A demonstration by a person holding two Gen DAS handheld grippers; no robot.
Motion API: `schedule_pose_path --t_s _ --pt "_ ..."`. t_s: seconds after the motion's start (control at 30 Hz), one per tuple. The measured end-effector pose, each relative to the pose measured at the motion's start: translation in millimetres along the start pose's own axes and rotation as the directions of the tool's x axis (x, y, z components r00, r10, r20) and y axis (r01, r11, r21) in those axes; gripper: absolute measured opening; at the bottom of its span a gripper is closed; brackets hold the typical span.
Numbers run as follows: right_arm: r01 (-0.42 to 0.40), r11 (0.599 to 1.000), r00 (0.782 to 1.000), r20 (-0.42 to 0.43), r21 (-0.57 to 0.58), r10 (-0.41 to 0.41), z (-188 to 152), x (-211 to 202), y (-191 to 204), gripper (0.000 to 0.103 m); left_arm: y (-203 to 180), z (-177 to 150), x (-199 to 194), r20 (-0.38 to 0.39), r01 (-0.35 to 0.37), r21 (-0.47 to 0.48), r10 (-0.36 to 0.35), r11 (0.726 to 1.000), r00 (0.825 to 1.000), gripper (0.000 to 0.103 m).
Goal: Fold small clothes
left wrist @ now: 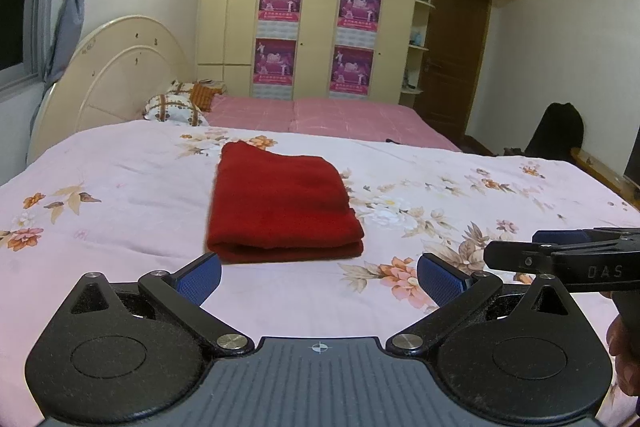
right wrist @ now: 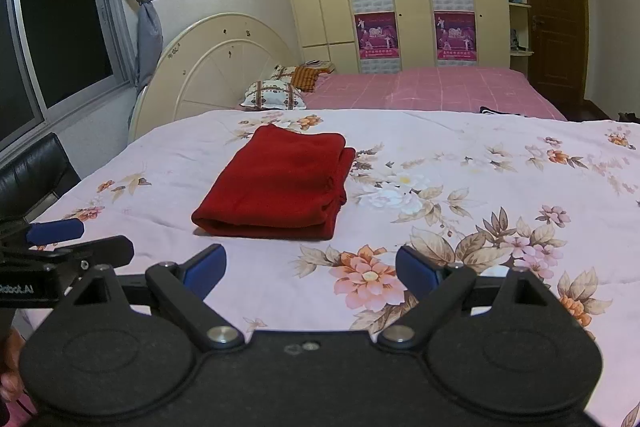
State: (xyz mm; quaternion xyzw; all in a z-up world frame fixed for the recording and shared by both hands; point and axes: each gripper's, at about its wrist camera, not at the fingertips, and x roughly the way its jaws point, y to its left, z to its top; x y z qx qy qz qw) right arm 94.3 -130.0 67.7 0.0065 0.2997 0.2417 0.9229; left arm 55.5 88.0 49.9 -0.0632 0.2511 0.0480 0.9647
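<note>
Your left gripper (left wrist: 319, 277) has its jaws spread wide, holding nothing, just short of the red cloth (left wrist: 280, 203). Your right gripper (right wrist: 311, 267) is likewise spread and empty. The cloth lies folded in a flat stack on the floral bedspread (left wrist: 120, 187), its near rounded edge facing both grippers, neither touching it.

The left tool (left wrist: 319, 273) and right tool (right wrist: 311, 265) are held side by side, level, both pointing forward, fingers spread wide apart and gripping nothing.
</note>
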Motion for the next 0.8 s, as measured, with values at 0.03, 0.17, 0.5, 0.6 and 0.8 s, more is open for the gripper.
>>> schedule_pose_path --t_s 0.03,0.17,0.5,0.6,0.8 --pt "0.0 1.0 1.0 0.0 0.0 0.0 0 0 0 0.091 0 0 0 0.001 0.0 0.001 0.0 1.0 1.0 0.103" --pt "-0.001 1.0 1.0 0.001 0.002 0.001 0 0 0 0.091 1 0 0 0.001 0.0 0.002 0.0 1.0 1.0 0.103" --pt "0.003 1.0 1.0 -0.001 -0.001 -0.003 0 1 -5 0.091 -1 -1 4 -0.011 -0.01 0.02 0.01 1.0 1.0 0.103" --pt "0.006 1.0 1.0 0.0 0.003 -0.006 -1 0 -9 0.091 1 -1 5 -0.002 -0.012 0.011 0.012 1.0 1.0 0.103" --pt "0.007 1.0 1.0 0.002 0.01 -0.007 -2 -1 -14 0.091 1 1 4 0.017 -0.02 0.016 0.02 1.0 1.0 0.103"
